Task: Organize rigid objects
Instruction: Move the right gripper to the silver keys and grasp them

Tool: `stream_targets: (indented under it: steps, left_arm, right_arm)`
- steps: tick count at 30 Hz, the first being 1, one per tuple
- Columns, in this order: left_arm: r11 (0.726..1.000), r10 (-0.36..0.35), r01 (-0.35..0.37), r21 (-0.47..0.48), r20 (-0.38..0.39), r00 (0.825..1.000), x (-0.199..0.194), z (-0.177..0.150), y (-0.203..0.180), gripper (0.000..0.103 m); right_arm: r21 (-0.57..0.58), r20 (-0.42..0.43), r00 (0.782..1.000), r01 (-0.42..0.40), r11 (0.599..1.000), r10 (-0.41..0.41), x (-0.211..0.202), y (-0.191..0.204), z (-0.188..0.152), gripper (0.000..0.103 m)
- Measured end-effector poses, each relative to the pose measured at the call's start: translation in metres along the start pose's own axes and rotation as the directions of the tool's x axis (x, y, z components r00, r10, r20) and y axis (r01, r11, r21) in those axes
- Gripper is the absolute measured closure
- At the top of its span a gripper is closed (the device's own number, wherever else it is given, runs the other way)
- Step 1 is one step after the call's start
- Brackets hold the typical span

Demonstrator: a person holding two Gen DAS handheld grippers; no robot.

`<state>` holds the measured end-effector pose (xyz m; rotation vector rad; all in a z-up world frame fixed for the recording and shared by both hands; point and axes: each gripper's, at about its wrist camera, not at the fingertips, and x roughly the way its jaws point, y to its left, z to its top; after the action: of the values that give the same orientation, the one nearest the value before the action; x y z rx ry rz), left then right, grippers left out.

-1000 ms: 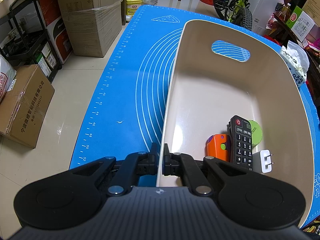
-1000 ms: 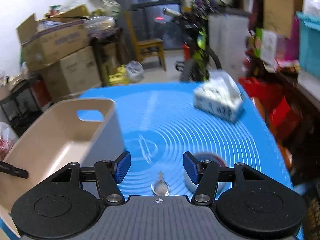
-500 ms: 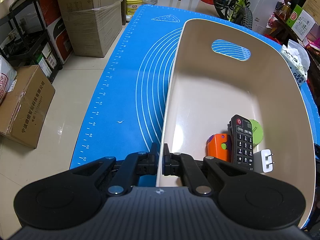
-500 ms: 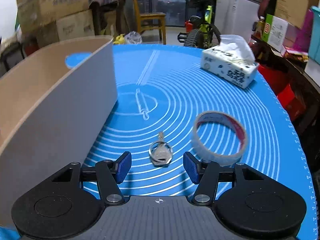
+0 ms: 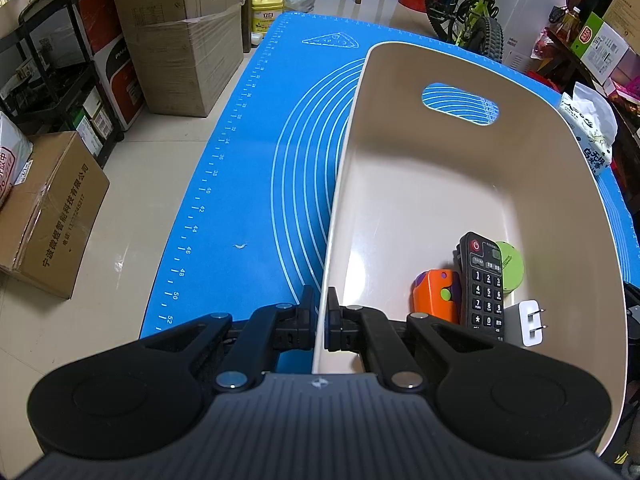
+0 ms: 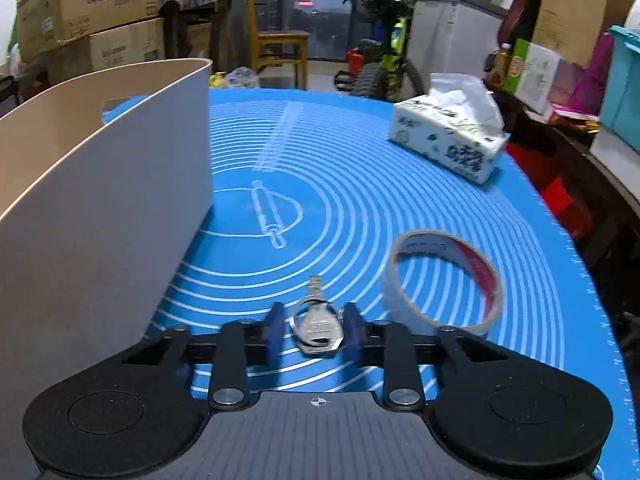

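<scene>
Your right gripper (image 6: 314, 330) has its blue pads either side of the key (image 6: 318, 322) on its ring, jaws partly closed with a sliver of gap each side — not pinching yet, as far as the blurred frame shows. The key lies flat on the blue mat (image 6: 360, 184). Just to its right sits the tape roll (image 6: 444, 280), untouched; farther back, a tissue pack (image 6: 452, 140), likely not part of the sort. Your left gripper (image 5: 320, 320) is clamped tight on the near wall of the beige bin (image 5: 460, 184), one finger inside, one outside, steadying it. Inside the bin, bunched at the near right corner: black remote (image 5: 482, 284), orange toy (image 5: 436, 294), green round tin (image 5: 510, 266), white plug adapter (image 5: 528, 322). Judgement — four items are binned, two remain on the mat, so you are past halfway. The key sits low and thin; expect the pads to skate over it unless you come down flush to the mat.
</scene>
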<state>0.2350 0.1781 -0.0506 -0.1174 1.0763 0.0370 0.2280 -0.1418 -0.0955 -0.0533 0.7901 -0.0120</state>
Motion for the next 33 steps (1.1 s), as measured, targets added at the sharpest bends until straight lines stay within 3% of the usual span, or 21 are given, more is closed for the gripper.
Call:
stream_targets:
  steps: [8,18,28,33]
  left_arm:
    - [1.000,-0.002,0.002,-0.002,0.002,1.000,-0.001,0.001,0.000,0.098]
    - [1.000,-0.004,0.004,-0.005,0.004,1.000,-0.002,0.001,-0.001,0.098]
    - [1.000,-0.004,0.004,-0.005,0.006,1.000,-0.001,0.001,0.000,0.098]
    - [1.000,-0.005,0.005,-0.005,0.006,1.000,-0.001,0.001,0.000,0.098]
  right_arm:
    - [0.025,0.018,0.998,0.052,0.998,-0.052,-0.012,-0.006,-0.004,0.062]
    - [0.171,-0.017,1.000,0.017,0.985,-0.014,-0.012,-0.015,-0.014,0.065]
    - [0.274,-0.018,1.000,-0.009,0.962,0.014,-0.010,-0.020,-0.013,0.057]
    - [0.377,-0.023,0.999,-0.033,0.925,0.045,-0.010,-0.025,-0.010,0.048]
